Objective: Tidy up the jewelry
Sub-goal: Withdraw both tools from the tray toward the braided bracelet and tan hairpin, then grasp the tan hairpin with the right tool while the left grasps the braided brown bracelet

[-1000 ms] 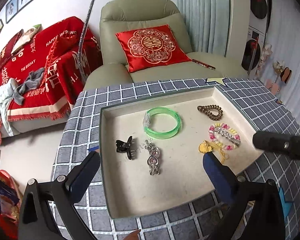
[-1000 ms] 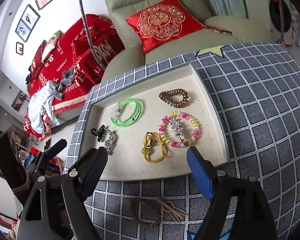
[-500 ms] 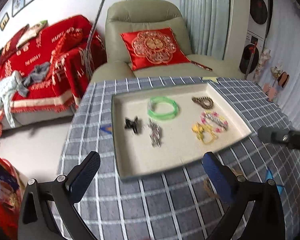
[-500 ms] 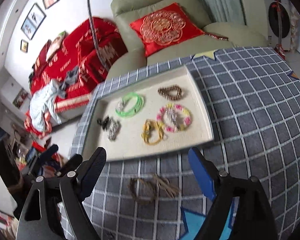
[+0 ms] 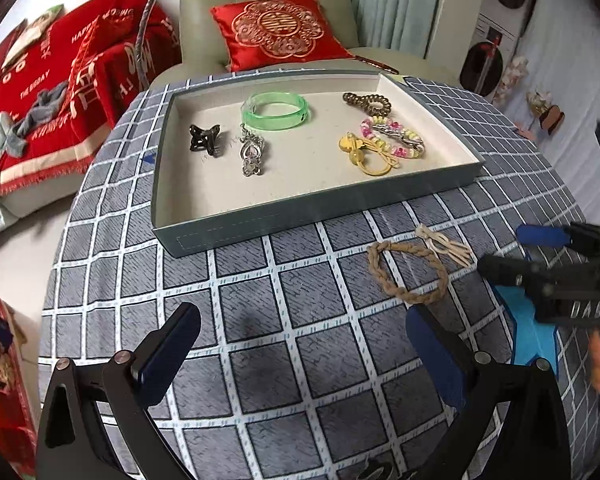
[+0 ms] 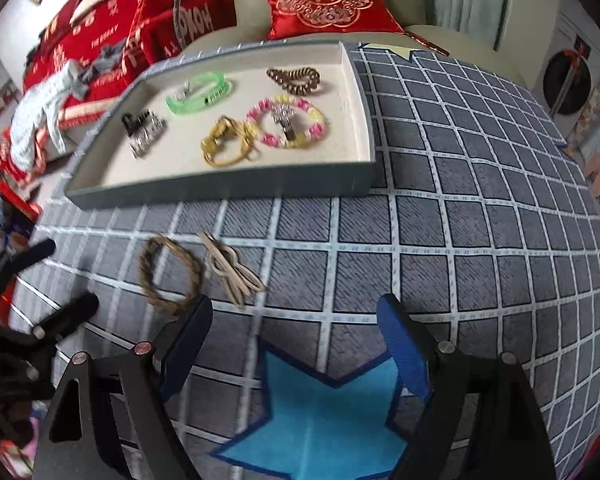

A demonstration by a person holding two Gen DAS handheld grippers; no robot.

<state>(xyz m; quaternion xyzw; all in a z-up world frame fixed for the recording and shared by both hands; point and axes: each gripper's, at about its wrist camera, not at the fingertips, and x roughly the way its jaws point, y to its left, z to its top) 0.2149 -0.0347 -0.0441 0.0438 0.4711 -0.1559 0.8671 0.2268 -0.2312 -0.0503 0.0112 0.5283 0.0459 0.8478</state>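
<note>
braided straw bracelet [image 5: 406,274] lies on the checked desk [image 5: 260,300] before the tray [image 5: 312,208]; left hand-held gripper [image 5: 300,344] and right hand-held gripper [image 6: 296,340] both gape, empty.

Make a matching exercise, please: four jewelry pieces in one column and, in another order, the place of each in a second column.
1. braided rope bracelet
2. green bangle
3. black claw clip
4. brown spiral hair tie

A. tray, far right corner
B. tablecloth, outside the tray
C. tray, left part
D. tray, far middle

Pairs: 1-B, 2-D, 3-C, 4-A
</note>
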